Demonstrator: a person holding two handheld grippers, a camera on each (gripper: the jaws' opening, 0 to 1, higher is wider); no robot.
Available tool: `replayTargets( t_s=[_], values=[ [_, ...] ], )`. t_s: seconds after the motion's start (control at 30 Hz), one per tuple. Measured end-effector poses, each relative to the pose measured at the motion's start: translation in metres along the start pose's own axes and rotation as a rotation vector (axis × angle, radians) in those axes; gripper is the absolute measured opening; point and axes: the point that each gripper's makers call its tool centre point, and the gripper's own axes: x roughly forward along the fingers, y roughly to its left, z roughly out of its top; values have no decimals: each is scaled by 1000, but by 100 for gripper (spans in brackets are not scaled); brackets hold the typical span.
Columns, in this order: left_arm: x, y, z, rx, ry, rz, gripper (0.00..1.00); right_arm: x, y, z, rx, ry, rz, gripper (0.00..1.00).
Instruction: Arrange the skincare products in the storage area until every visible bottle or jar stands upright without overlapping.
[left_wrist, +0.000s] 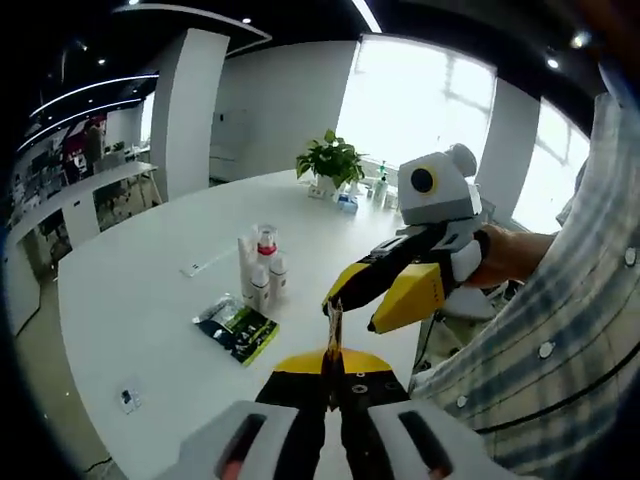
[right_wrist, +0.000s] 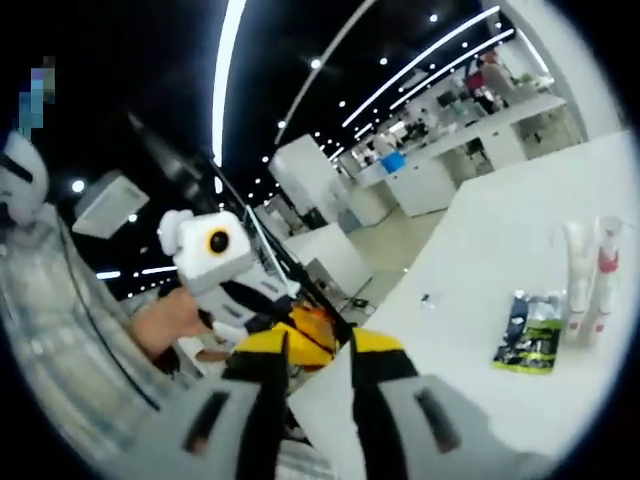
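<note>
Standing upright in a tight cluster on the white surface, the white skincare bottles, one with a red collar, sit just beside a flat green-and-black packet lying on the same surface. The left hand-held gripper, jaws pressed together on nothing, hangs near the surface's edge well short of the bottles. The right hand-held gripper, its yellow-tipped jaws narrowly apart and empty, sits well apart from them, a potted green plant beyond.
</note>
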Motion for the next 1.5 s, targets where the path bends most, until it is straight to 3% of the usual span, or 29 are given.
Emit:
replayTargets(
  t_s=[0.33,0.63,0.77,0.87,1.27,1.5],
  values=[
    [3,2,1,3,9,-2,2,0,-1,-2,-52,35,-1,18],
    [5,4,-1,-3,17,2,2,-9,-2,7,-164,6,-25,18],
    [6,1,-4,1,30,-13,2,-7,6,4,-209,30,11,17],
    [8,-2,-7,10,45,-20,2,-5,4,-1,-255,52,-2,17],
    [9,-6,-21,-15,75,-33,2,-8,11,-17,-270,130,44,15],
    [13,-23,-37,63,143,-99,2,-7,19,-31,-289,203,90,9]
  ],
)
